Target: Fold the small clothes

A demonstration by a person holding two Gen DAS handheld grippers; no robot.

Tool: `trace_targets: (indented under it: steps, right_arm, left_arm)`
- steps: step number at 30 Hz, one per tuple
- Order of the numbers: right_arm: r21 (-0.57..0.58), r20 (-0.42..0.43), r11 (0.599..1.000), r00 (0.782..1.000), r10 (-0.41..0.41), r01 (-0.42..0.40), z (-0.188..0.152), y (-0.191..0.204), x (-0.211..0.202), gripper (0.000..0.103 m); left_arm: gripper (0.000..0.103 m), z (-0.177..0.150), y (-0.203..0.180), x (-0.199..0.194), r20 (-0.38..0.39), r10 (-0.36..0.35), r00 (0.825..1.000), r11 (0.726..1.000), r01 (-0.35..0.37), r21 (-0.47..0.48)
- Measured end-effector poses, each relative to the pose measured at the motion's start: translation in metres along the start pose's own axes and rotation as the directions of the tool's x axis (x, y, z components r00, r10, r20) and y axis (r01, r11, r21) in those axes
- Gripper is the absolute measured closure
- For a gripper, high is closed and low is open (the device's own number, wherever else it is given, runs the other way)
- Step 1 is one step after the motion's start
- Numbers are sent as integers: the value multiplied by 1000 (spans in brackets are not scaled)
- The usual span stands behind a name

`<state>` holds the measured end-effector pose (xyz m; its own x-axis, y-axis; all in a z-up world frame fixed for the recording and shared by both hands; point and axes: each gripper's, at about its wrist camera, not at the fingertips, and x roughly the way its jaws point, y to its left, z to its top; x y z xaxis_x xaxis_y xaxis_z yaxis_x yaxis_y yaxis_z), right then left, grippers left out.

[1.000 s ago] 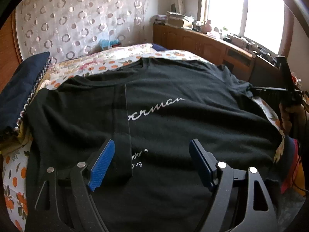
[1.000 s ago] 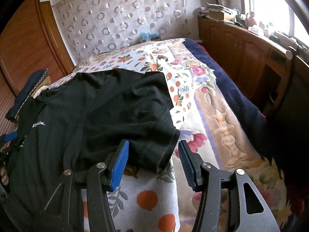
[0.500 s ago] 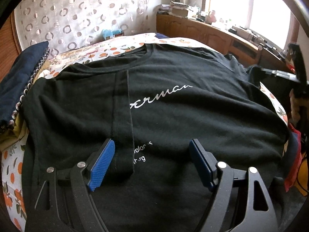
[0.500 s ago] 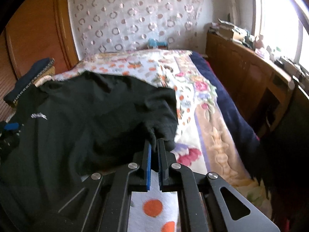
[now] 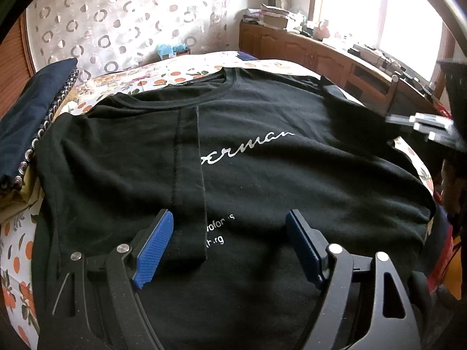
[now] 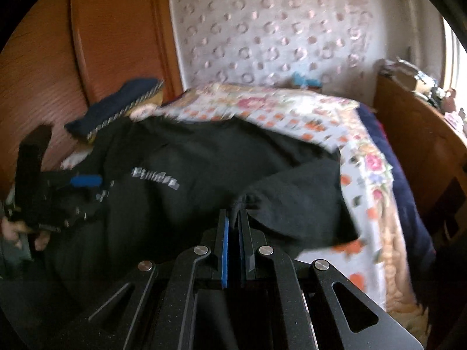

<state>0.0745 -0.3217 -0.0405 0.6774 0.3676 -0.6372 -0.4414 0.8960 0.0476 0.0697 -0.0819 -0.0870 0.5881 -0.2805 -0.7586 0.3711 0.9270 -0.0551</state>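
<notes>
Right, black t-shirt point(image 5: 262, 160) laid out flat on the floral bedspread point(image 5: 181, 73), neckline at the far end, hem at the near end, white script lettering across the chest. Left sleeve's already folded in, lying as a dark strip down the front w/ its edge over the start of the lettering. Left gripper point(image 5: 230, 245) hangs over the near part of the shirt, blue pads point(image 5: 153, 249) wide apart, nothing between them but the cloth lying below; can't tell if the tips touch it. Over on the right wrist view, pic's blurred, but the right gripper point(image 6: 232, 227) has its pads pressed together, pinching a bunched bit of the shirt's right sleeve point(image 6: 294, 204), which is lifted off the bedspread and draped from the tips toward the right. Same gripper shows at the right edge of the left wrist view, fabric pulled up toward it. Left gripper also turns up at the far left of the right view, a hand point(image 6: 17, 233) wrapped round its grip. Dark blue cushion point(image 5: 26, 122) w/ braided trim sits beside the shirt's left shoulder, against the wooden wardrobe point(image 6: 87, 43). Curtain w/ ring pattern point(image 5: 116, 23) hangs at the far end of the bed, wooden cabinets point(image 5: 306, 52) w/ clutter on top run along the right under a bright window point(image 5: 394, 14).
</notes>
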Motion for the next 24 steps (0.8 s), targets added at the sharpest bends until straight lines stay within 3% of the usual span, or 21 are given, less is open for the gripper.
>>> trace_targets:
  steps: [7, 11, 17, 24]
  right_arm:
    - [7, -77, 1000, 997, -12, 12, -11, -1, 19, 96]
    - [1, -77, 999, 996, -38, 39, -5, 0, 11, 80]
    - [29, 2, 995, 996, -92, 92, 1, -18, -23, 60]
    - [93, -48, 976, 980, -194, 198, 0, -62, -8, 59]
  left_arm:
    - [23, 0, 2, -2, 9, -2, 1000, 1000, 2, -12]
    - [23, 0, 4, -3, 13, 0, 1000, 1000, 0, -15]
    - [23, -1, 4, -5, 23, 5, 1000, 1000, -5, -19]
    - [23, -1, 4, -5, 27, 8, 1000, 1000, -8, -20]
